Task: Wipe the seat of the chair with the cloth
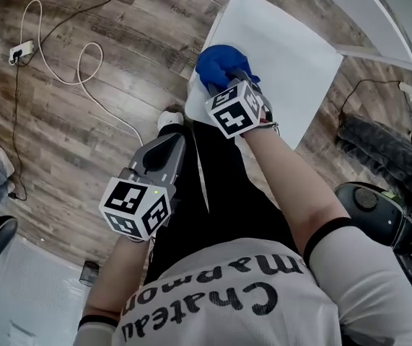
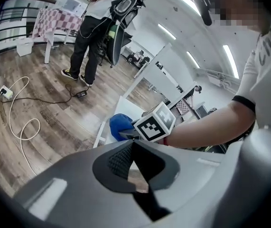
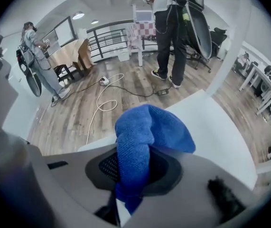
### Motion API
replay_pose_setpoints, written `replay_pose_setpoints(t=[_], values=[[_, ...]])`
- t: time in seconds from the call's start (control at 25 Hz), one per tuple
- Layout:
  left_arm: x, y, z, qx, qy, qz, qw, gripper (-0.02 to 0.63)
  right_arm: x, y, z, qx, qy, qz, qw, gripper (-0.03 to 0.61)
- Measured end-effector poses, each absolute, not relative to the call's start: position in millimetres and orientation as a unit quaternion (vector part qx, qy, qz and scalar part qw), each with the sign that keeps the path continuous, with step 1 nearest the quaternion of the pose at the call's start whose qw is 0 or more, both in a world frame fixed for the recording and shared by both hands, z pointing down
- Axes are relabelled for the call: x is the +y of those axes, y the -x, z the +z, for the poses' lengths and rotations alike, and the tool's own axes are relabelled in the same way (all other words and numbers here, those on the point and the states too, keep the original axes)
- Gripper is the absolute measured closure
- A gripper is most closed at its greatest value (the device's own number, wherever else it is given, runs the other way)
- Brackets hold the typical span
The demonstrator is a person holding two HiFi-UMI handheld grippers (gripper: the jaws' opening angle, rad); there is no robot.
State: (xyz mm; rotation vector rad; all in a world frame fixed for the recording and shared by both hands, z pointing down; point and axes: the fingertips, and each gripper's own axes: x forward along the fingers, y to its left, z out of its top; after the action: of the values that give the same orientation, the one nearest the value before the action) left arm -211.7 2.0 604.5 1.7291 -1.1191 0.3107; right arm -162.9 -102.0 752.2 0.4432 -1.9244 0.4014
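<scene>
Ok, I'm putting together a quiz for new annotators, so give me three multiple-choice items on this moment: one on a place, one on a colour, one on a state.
1. Where is the cloth?
A in a bucket
B on the white chair seat, at its near corner
C on a shelf

2. What colour is the cloth?
A blue
B red
C yellow

3. How do the left tongs stand?
A shut on a sponge
B wide open
C shut and empty

Answers:
1. B, the head view shows the right tongs holding it against the seat.
2. A, it is plainly blue in every view.
3. C, their tips meet with nothing between.
</scene>
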Motion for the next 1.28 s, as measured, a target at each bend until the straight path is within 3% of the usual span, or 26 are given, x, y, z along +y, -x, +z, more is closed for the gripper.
replay_pose_setpoints(t=[0.28, 0.88, 1.28], values=[[-17, 186, 596, -0.413, -0.746, 0.154, 0.499, 0.607, -109, 120, 746, -0.803, -0.255, 0.195, 0.502, 0.491], [-46, 50, 599, -0.267, -0.809, 0.220, 0.475, 0.609, -99, -115, 748, -0.719, -0.447, 0.298, 0.440, 0.491], [-35, 48, 606, -0.237, -0.815, 0.243, 0.469, 0.607, -90, -202, 741, -0.632, -0.566, 0.334, 0.411, 0.486]])
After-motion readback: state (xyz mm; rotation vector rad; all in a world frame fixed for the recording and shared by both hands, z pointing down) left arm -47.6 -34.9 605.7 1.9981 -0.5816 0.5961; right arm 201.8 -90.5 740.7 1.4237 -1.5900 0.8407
